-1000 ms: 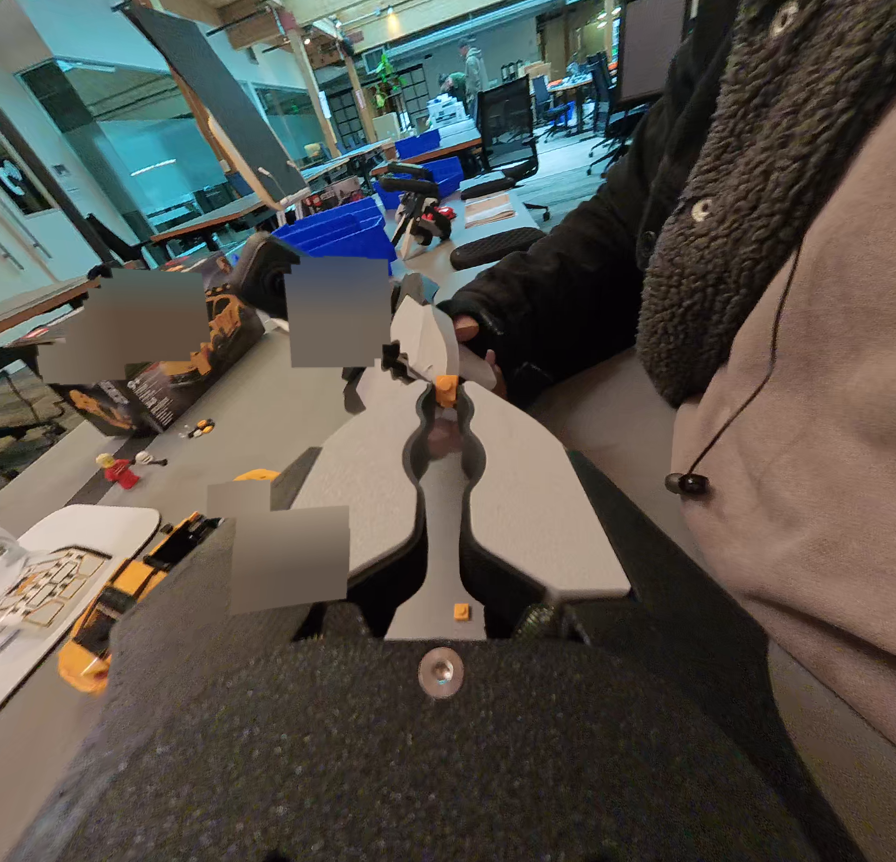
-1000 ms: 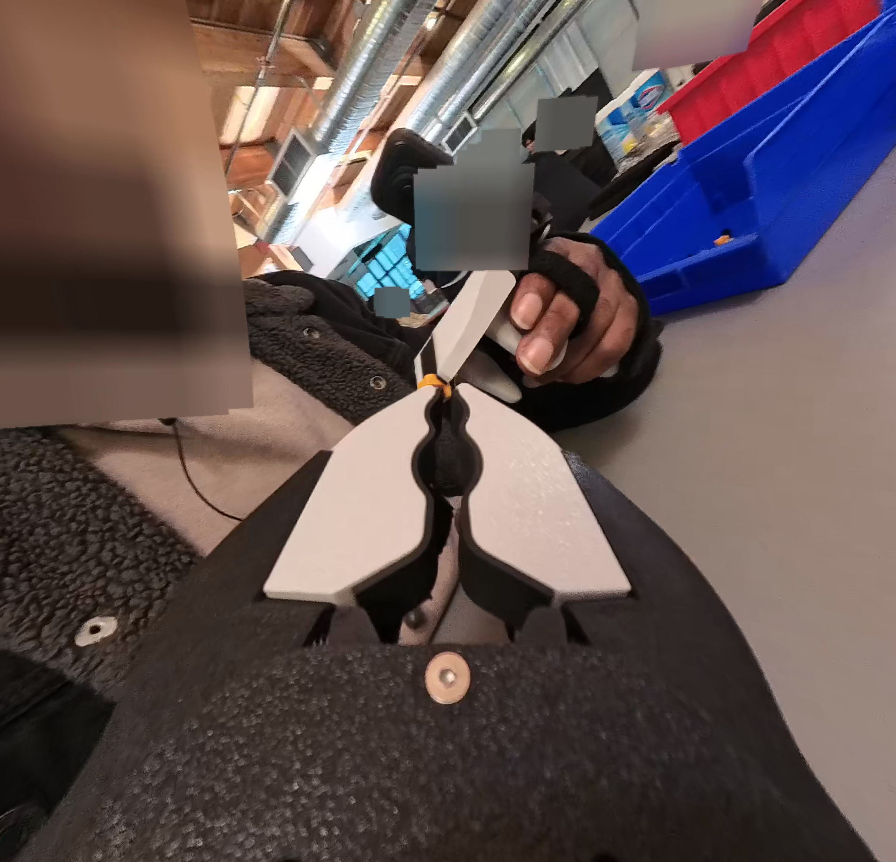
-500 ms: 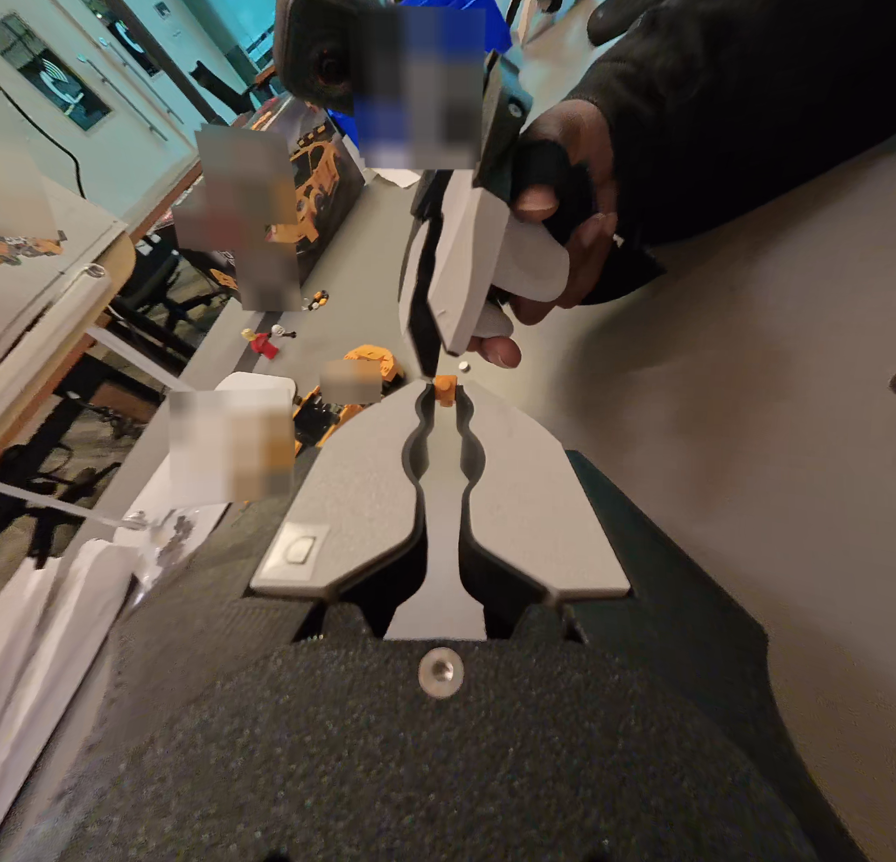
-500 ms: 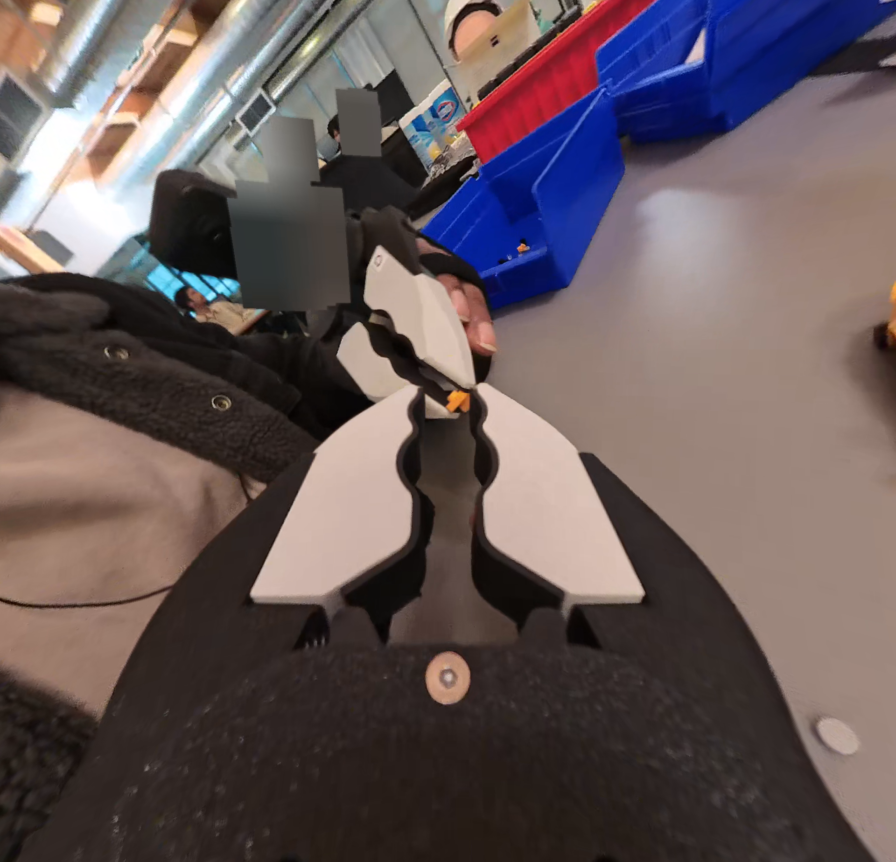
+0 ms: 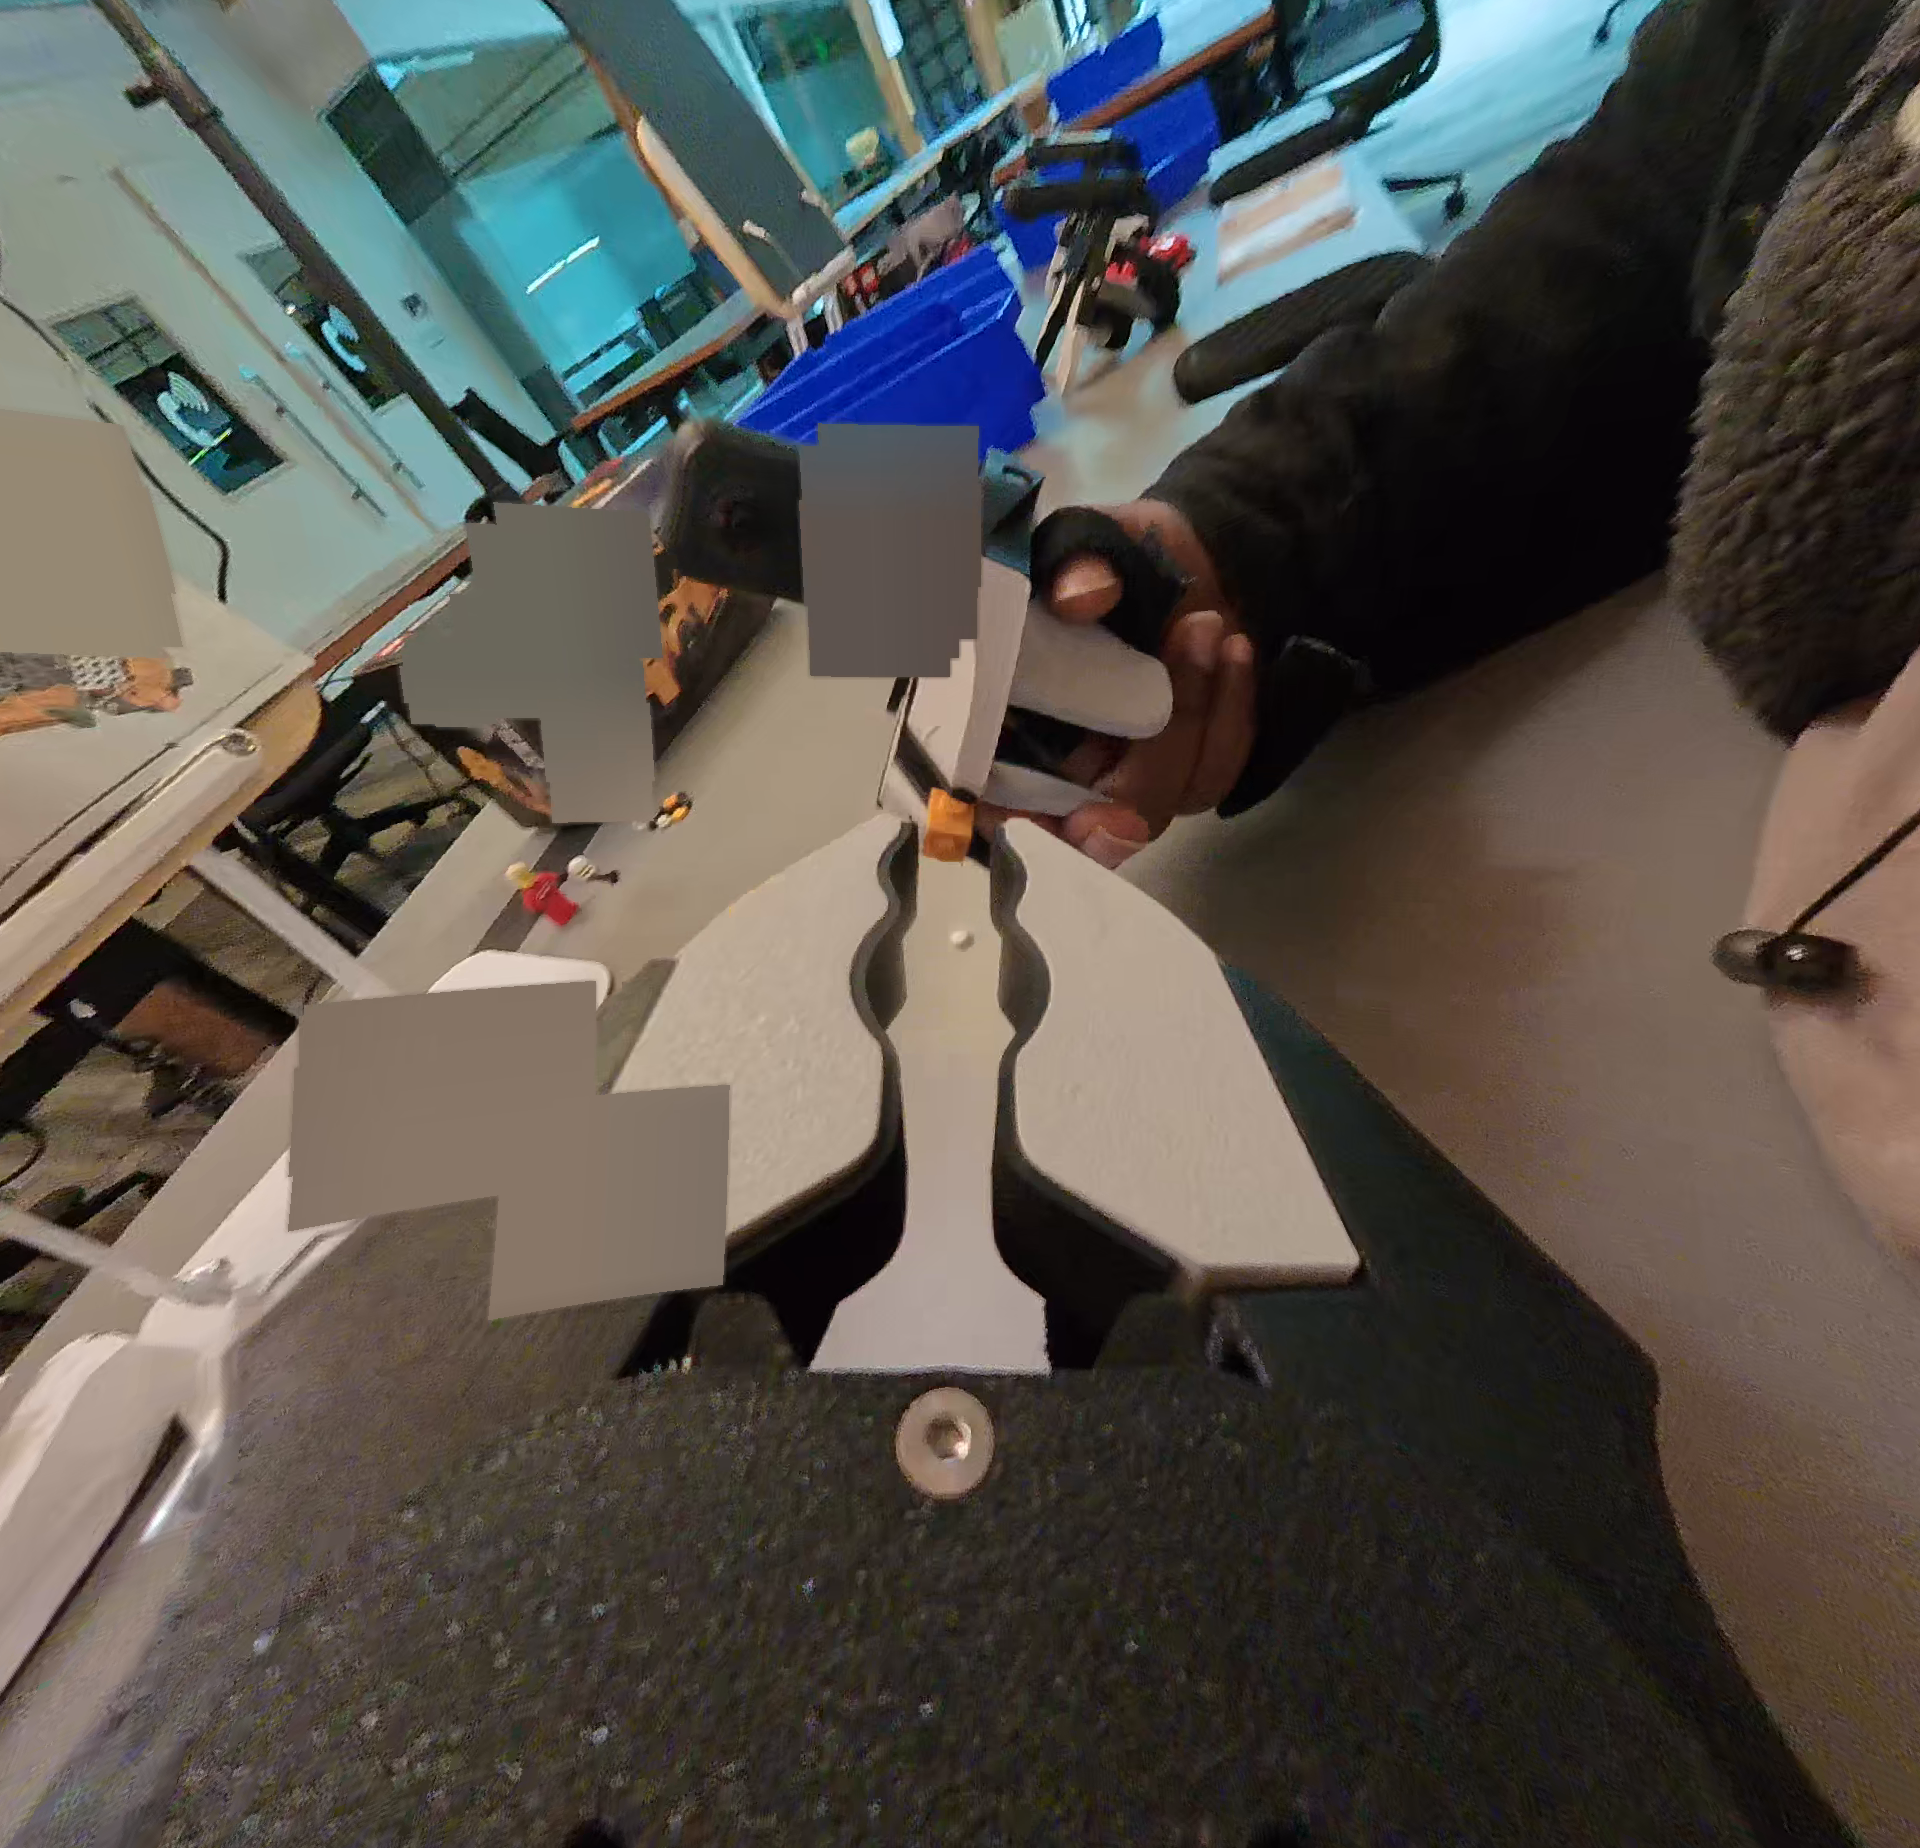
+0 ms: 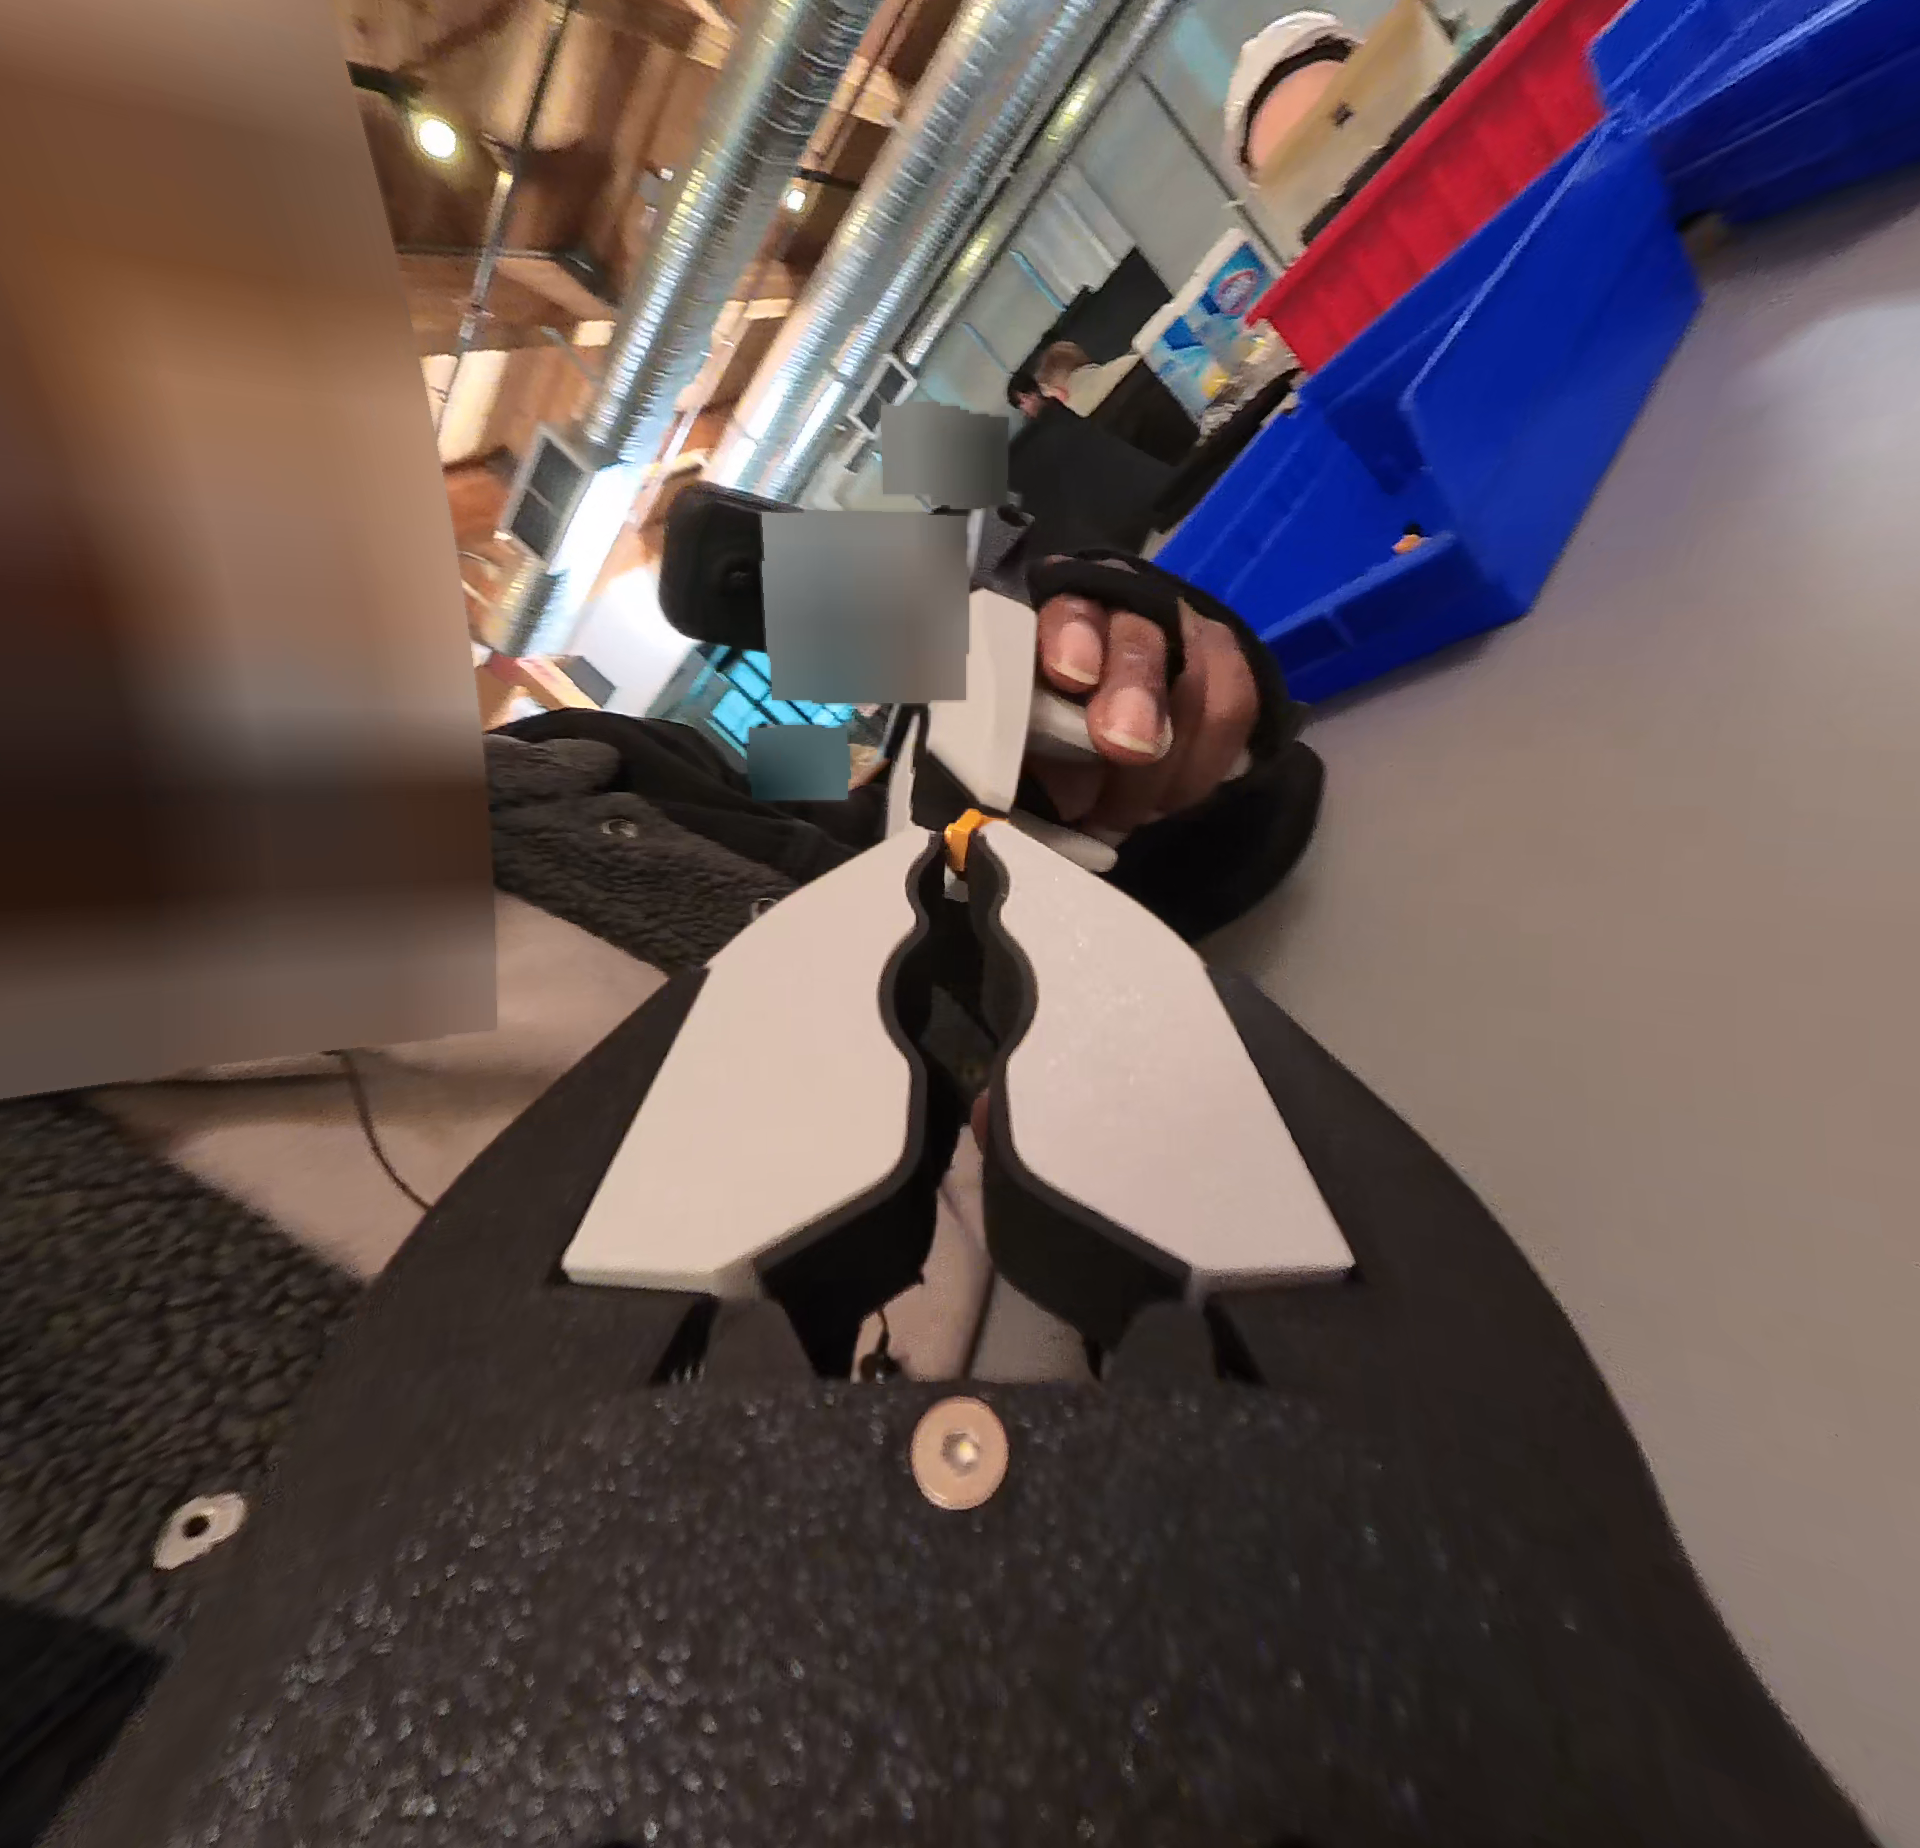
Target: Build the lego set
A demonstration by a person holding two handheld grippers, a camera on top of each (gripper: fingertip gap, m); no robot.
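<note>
Midair, both grippers meet tip to tip above the grey counter [image 5: 1455, 925]. The left gripper [image 5: 948, 834] has its fingers pinching a small orange brick [image 5: 948, 828] at the very tips. The right gripper [image 6: 966, 842] also closes its fingers on an orange piece [image 6: 966, 834]; whether this is the same brick or a second one being mated to it cannot be told.

Progress, judged: this looks like a small sub-assembly or handover, not a final step. Near the left gripper, a red minifigure [image 5: 549, 892] and a few tiny loose parts [image 5: 670, 811] lie on the counter beside the set's box [image 5: 717, 624], so a good deal seems left to build. Blue bins [image 6: 1455, 510] stand further back.
</note>
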